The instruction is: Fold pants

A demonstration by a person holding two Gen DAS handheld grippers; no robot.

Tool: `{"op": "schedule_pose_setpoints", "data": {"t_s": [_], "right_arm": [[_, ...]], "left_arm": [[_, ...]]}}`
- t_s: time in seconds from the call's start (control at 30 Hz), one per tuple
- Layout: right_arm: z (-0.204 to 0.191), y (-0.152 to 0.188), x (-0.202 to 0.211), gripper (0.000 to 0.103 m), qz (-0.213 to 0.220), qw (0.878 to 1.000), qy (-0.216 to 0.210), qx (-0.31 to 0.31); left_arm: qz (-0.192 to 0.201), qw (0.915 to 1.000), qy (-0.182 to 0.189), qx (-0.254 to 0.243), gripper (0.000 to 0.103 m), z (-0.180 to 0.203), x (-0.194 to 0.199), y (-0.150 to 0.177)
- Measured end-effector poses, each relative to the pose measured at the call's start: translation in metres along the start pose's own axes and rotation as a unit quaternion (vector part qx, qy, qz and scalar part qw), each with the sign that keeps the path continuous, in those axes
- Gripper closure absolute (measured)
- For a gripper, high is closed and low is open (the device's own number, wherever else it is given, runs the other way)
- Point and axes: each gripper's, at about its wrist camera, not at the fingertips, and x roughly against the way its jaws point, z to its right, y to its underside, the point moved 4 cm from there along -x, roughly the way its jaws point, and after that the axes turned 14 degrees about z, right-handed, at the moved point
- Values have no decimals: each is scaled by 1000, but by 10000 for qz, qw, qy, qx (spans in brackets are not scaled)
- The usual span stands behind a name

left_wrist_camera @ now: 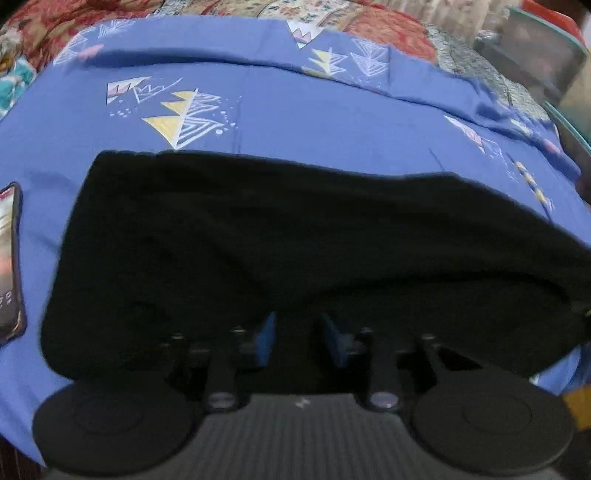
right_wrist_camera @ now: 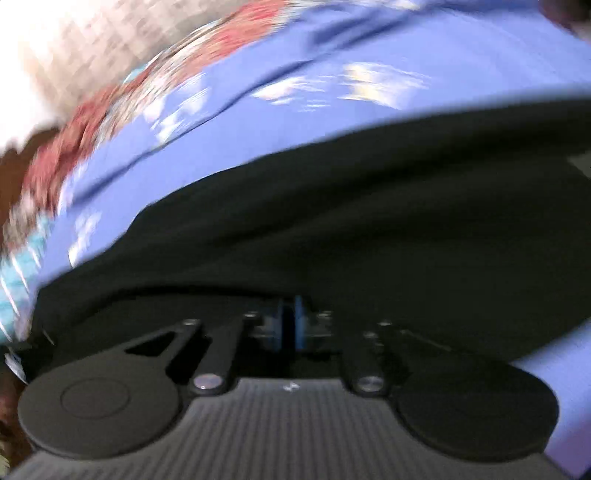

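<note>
- Lying across a blue patterned bedsheet [left_wrist_camera: 295,110], the black pants [left_wrist_camera: 258,240] are spread out.
- Left gripper [left_wrist_camera: 297,338]: blue pads apart, over the pants' near edge.
- Right gripper [right_wrist_camera: 289,325]: pads together; cloth between them cannot be told.
- Phone [left_wrist_camera: 9,258] at nine o'clock.

Blue patterned bedsheet [left_wrist_camera: 295,110] over a floral quilt [left_wrist_camera: 388,26]

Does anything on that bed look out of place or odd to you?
One thing: a phone with a lit screen lies on the blue patterned bedsheet, right beside the black pants, where folding could catch it. The pants lie bunched, not flat. The right wrist view is too blurred to judge more.
</note>
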Motion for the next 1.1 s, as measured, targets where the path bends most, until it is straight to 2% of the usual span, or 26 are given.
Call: {"op": "schedule_pose_setpoints", "data": {"t_s": [0.07,0.13,0.17,0.2,0.27,0.37,0.47,0.53,0.57,0.6,0.63,0.67,0.73,0.8,0.83,0.87,0.93,0.97,1.03,1.1], "right_arm": [[13,1,23,97,17,10000,-1,-35],[11,-1,39,88,84,9997,-183,131],[3,-2,43,78,183,9989,-339,258],[-6,-5,41,74,254,9975,-574,328],[-27,-5,29,74,292,9929,-1109,328],[-60,1,-2,74,89,9844,-1710,398],[-77,12,-29,74,-214,9811,-1859,485],[-85,19,-42,74,-338,9820,-1800,456],[-82,21,-46,74,-420,9824,-1771,419],[-80,24,-50,74,-501,9827,-1747,359],[-79,27,-50,75,-546,9829,-1736,296],[-75,28,-53,76,-584,9826,-1749,211],[-75,25,-59,76,-611,9815,-1817,23],[-74,25,-61,76,-629,9810,-1832,-66],[-77,25,-62,76,-630,9813,-1815,-73],[-80,25,-60,76,-622,9818,-1792,-78],[-82,25,-63,76,-603,9825,-1762,-85],[-80,27,-58,76,-595,9828,-1745,-95],[-78,31,-48,76,-587,9835,-1706,-118],[-77,33,-35,76,-562,9834,-1718,-121]], "left_arm": [[-57,9997,200,98,75,0,14,-3],[87,9979,574,279,74,7,22,-22],[228,9970,701,216,73,16,21,-37],[329,9966,755,67,72,24,17,-49],[435,9951,766,-449,69,53,-3,-78],[369,9867,985,-1241,63,104,-56,-109],[-15,9733,1212,-1948,54,142,-114,-113],[-316,9642,1380,-2242,52,158,-138,-106],[-461,9599,1537,-2298,53,166,-146,-102],[-562,9553,1712,-2342,64,171,-151,-96],[-628,9487,1902,-2445,79,176,-152,-90],[-601,9439,1982,-2573,88,180,-153,-85],[-369,9468,1768,-2663,91,183,-156,-87],[-191,9599,1498,-2361,94,179,-162,-95],[-24,9654,1246,-2291,98,177,-165,-98],[216,9687,904,-2302,98,176,-168,-102],[347,9762,714,-2016,98,178,-172,-103],[345,9782,598,-1957,98,181,-174,-99],[331,9750,264,-2182,95,186,-175,-89],[297,9758,200,-2156,89,186,-164,-86]]}}
